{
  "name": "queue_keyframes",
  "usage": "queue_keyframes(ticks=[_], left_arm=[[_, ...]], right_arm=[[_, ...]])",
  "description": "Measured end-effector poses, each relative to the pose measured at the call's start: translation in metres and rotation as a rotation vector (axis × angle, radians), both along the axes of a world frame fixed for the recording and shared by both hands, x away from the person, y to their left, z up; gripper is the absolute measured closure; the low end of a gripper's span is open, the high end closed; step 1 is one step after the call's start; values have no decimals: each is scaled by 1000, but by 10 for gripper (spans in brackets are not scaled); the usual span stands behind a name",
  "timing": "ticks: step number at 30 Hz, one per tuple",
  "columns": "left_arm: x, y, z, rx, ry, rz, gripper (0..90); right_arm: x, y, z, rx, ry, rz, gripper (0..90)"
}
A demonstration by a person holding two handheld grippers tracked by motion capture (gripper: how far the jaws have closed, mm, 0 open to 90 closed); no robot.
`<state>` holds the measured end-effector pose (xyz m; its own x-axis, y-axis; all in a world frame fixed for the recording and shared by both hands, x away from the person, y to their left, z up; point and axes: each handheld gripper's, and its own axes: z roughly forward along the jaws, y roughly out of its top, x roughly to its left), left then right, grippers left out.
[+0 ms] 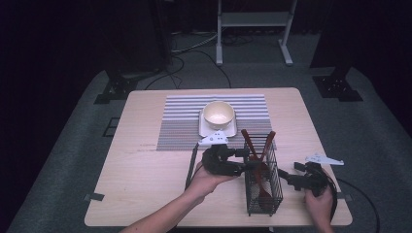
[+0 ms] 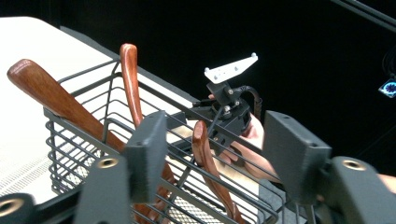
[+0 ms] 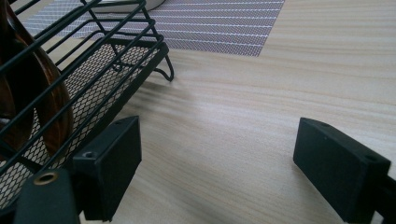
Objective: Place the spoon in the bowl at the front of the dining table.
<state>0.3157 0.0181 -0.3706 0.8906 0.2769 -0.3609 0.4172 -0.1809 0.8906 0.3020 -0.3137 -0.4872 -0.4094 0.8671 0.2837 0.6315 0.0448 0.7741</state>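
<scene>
A black wire basket stands near the table's front edge and holds three brown wooden utensils. My left gripper reaches in from the left at the basket's rim and is open. In the left gripper view its jaws stand apart on either side of a wooden handle that leans inside the basket; two longer handles stick up at the left. My right gripper hovers low just right of the basket, open, with bare table between its jaws and the basket at its left.
A cream bowl sits on a white square plate on a striped placemat at the table's far middle. The light wooden table has bare room at the left. The right gripper shows beyond the basket in the left gripper view.
</scene>
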Motion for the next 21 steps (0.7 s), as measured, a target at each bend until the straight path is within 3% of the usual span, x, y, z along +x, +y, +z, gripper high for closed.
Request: queue_keyframes(ticks=[9, 18, 21], left_arm=[[2, -2, -2, -3, -3, -23, 665], [3, -1, -5, -72, 51, -39, 839], [3, -1, -5, -86, 69, -39, 838]], right_arm=[[0, 0, 0, 1, -2, 3, 141], [0, 0, 0, 4, -3, 3, 141], [0, 0, 0, 6, -3, 4, 141]])
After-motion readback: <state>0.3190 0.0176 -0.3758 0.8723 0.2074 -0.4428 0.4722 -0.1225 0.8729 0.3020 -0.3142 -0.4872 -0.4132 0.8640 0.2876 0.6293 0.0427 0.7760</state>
